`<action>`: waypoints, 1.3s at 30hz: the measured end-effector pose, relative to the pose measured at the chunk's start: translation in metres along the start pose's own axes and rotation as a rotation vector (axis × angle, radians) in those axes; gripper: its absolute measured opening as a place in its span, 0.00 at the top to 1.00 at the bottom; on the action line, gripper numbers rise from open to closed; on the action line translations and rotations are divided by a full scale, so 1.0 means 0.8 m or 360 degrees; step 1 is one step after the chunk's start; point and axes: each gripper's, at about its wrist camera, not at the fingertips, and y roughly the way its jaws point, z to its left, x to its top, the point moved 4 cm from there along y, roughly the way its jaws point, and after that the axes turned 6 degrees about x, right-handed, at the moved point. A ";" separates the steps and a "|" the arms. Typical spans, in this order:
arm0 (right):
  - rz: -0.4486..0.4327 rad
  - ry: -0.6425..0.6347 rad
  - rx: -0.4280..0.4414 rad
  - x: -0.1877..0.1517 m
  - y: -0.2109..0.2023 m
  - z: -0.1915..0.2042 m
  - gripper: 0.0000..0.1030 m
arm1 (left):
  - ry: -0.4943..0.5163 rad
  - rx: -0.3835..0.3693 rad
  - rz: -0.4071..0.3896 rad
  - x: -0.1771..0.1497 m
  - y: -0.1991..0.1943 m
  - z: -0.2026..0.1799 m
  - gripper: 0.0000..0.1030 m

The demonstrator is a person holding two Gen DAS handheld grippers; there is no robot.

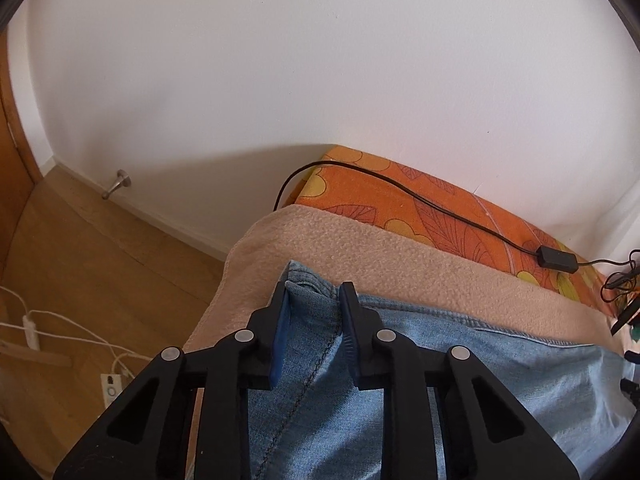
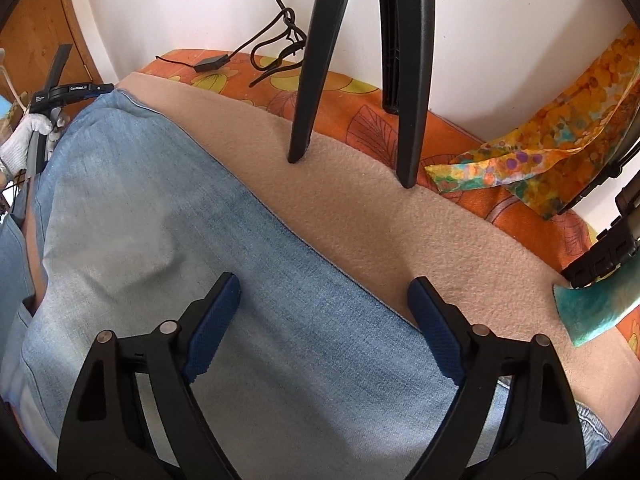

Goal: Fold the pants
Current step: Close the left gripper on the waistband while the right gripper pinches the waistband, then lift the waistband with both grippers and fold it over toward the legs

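Light blue denim pants (image 1: 460,364) lie on a beige fleece blanket (image 1: 360,240) on a bed. My left gripper (image 1: 314,292) has its blue pads closed in on a raised fold at the pants' end, beside a seam. In the right wrist view the pants (image 2: 168,216) stretch from the near side to the far left. My right gripper (image 2: 324,284) is open wide just above the pants' far edge, one finger over the denim, the other over the blanket (image 2: 360,200). The left gripper's body and a white-gloved hand (image 2: 24,140) show at the far left.
An orange floral sheet (image 1: 420,200) lies behind the blanket, with a black cable and adapter (image 1: 558,258) on it. Two black tripod legs (image 2: 308,80) stand on the blanket. A colourful cloth (image 2: 540,148) and a teal item (image 2: 592,304) lie at right. Wooden floor with white cables (image 1: 60,332) lies at left.
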 end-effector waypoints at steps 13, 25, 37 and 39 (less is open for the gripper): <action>-0.0045 -0.0080 -0.0025 0.014 -0.012 0.037 0.93 | 0.0022 -0.0093 -0.0141 0.006 -0.039 -0.011 0.91; -0.0281 -0.0128 -0.0156 0.023 -0.133 0.077 0.95 | -0.0017 -0.0195 -0.0354 0.018 -0.153 0.001 0.92; -0.0453 -0.0215 -0.0164 -0.046 -0.284 0.185 0.95 | -0.0086 -0.0298 -0.0553 -0.053 -0.311 0.060 0.92; -0.0456 -0.0229 -0.0159 -0.065 -0.297 0.208 0.95 | -0.0124 -0.0321 -0.0550 -0.075 -0.327 0.075 0.92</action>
